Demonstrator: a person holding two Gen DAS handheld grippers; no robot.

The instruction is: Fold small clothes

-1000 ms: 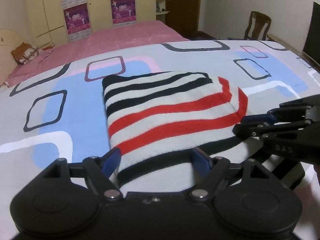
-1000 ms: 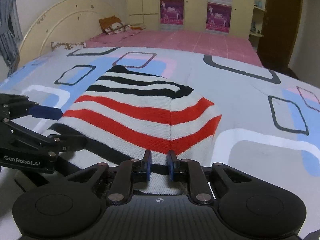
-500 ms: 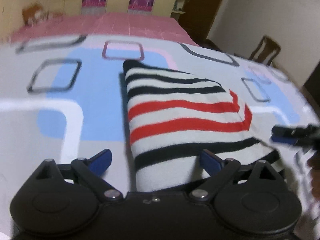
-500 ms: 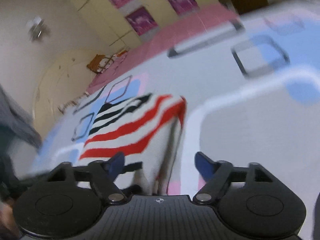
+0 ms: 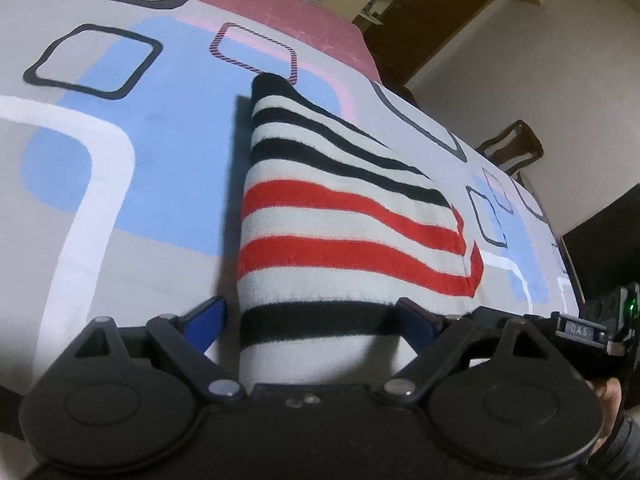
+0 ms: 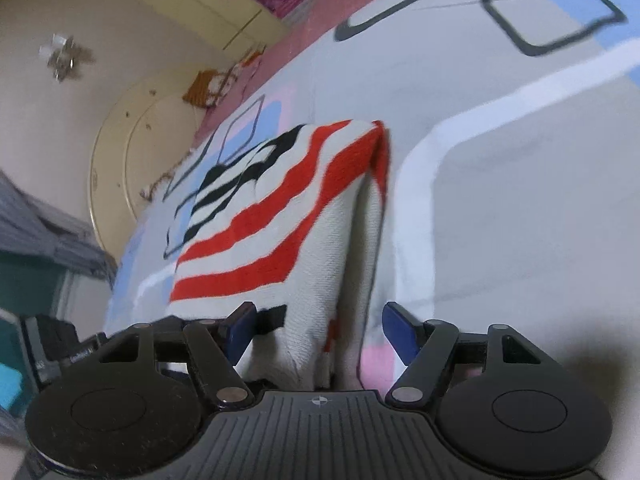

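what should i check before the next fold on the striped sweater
1. Folded black, white and red striped knit garment lies on the patterned bedsheet: ok.
2. Left gripper straddles the garment's near end, jaws closing, pads not pressing yet: ok.
3. Right gripper has the garment's near right edge between its jaws, which are closing but not yet pressing: ok.
4. Layers aligned at the right edge: not ok, the top layer stands up off the sheet in the right wrist view.
5. Both layers caught between each pair of jaws: cannot tell.
6. Sheet around the garment free of other items: ok.
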